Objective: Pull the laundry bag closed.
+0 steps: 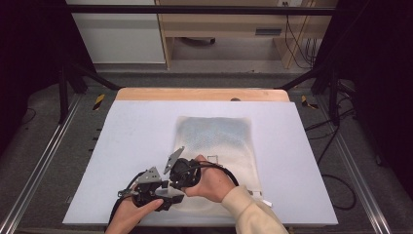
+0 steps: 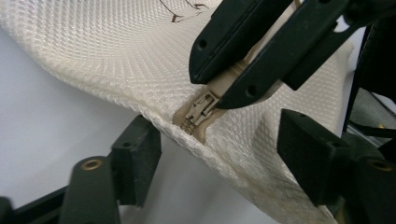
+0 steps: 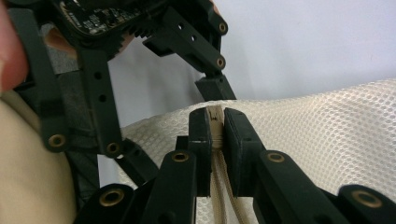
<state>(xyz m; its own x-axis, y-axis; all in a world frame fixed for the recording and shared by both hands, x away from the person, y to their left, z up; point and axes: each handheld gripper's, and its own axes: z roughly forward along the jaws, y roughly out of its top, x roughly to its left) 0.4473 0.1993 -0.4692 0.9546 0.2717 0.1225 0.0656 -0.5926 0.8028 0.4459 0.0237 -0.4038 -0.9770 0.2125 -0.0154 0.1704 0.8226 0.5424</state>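
A cream mesh bag [image 1: 216, 146] lies flat on the white counter [image 1: 136, 126], toward its near middle, with both hands working at the bag's near-left corner. The right hand-held gripper [image 1: 174, 181] is clamped narrow on the bag's zip tape; in the right gripper view its two black pads [image 3: 201, 135] squeeze the beige tape [image 3: 215, 122] between them, with the twin tape strips running down toward the camera. In the left gripper view the same grip comes in from the upper right, just above the zip slider [image 2: 198, 108], which sits at the raised edge of the mesh. That edge is lifted off the counter where it is pinched. The left hand-held gripper [image 2: 219, 163] sits partway open, its jaws standing on either side of the bag's edge, slider between and just ahead of them; neither pad presses on the fabric or the slider. In the high view this gripper [image 1: 163, 192] lies low at the bag's near-left edge, right beside the other one, nearly touching it. A cream sleeve [image 1: 248, 209] covers the right forearm. A small white tag [image 1: 265, 202] pokes out at the bag's near-right corner.
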